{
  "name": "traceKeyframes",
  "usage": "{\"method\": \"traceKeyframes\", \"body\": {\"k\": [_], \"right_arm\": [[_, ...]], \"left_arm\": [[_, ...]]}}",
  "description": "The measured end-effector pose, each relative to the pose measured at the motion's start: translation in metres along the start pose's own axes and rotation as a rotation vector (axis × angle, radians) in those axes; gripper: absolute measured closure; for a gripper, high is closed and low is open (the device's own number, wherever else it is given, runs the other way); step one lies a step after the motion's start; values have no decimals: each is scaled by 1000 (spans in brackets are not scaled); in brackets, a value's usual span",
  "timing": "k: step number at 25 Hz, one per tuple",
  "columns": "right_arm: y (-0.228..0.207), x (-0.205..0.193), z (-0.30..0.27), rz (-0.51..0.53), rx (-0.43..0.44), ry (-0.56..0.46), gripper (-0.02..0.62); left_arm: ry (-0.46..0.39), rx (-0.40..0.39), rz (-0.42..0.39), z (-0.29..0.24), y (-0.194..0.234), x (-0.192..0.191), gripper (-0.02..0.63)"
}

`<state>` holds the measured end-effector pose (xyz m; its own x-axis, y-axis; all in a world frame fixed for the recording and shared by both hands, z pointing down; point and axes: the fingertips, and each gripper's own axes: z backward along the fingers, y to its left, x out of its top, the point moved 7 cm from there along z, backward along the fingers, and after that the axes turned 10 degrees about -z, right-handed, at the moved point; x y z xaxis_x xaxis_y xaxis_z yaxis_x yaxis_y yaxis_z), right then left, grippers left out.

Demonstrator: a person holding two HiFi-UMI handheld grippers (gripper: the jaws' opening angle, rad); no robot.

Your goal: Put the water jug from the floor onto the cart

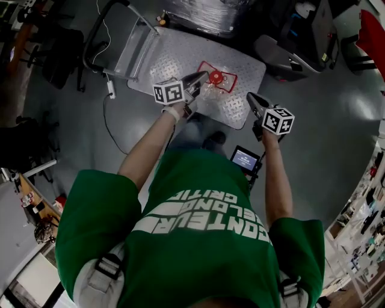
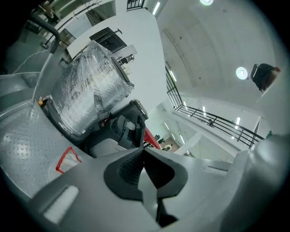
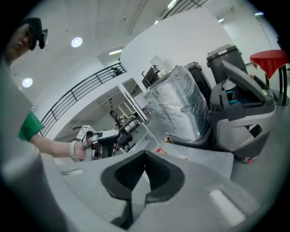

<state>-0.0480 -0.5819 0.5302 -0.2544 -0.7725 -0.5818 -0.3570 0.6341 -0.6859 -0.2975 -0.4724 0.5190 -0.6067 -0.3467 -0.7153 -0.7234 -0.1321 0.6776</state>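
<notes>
Jug (image 1: 216,77) sits on cart (image 1: 174,57), left gripper (image 1: 203,76) and right gripper (image 1: 250,97) closed.

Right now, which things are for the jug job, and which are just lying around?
For the job:
- jug, on the cart
- cart
- left gripper, shut, empty
- right gripper, shut, empty

Just lying about:
- wrapped bundle
- grey machine
- screen on the floor
- cable

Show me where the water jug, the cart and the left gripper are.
water jug (image 1: 216,77): head view, its red top.
cart (image 1: 174,57): head view, bare deck.
left gripper (image 2: 144,149): left gripper view, closed tips.
</notes>
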Motion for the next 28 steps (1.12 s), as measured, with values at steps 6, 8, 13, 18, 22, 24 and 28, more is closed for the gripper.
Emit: {"method": "traceKeyframes", "body": {"k": [6,8,13,18,22,24,28], "right_arm": [[24,-4,40,92,27,-27,603],[31,-3,50,122,26,-32,603],[48,-3,69,189,38,-38,603],[68,-8,71,226,37,-26,603],[83,-12,73,244,27,-32,603],[90,-16,73,252,12,-36,603],[109,-23,69,258,-33,-56,603]], "left_arm": [[-36,-16,-56,19,-44,-9,606],[-53,-9,-101,26,-59,-6,604],[-70,-11,-200,41,-94,2,604],[-38,-27,-297,54,-112,9,604],[4,-48,-364,59,-116,12,603],[17,-59,-382,65,-114,15,603],[38,-75,-417,90,-107,24,602]]}}
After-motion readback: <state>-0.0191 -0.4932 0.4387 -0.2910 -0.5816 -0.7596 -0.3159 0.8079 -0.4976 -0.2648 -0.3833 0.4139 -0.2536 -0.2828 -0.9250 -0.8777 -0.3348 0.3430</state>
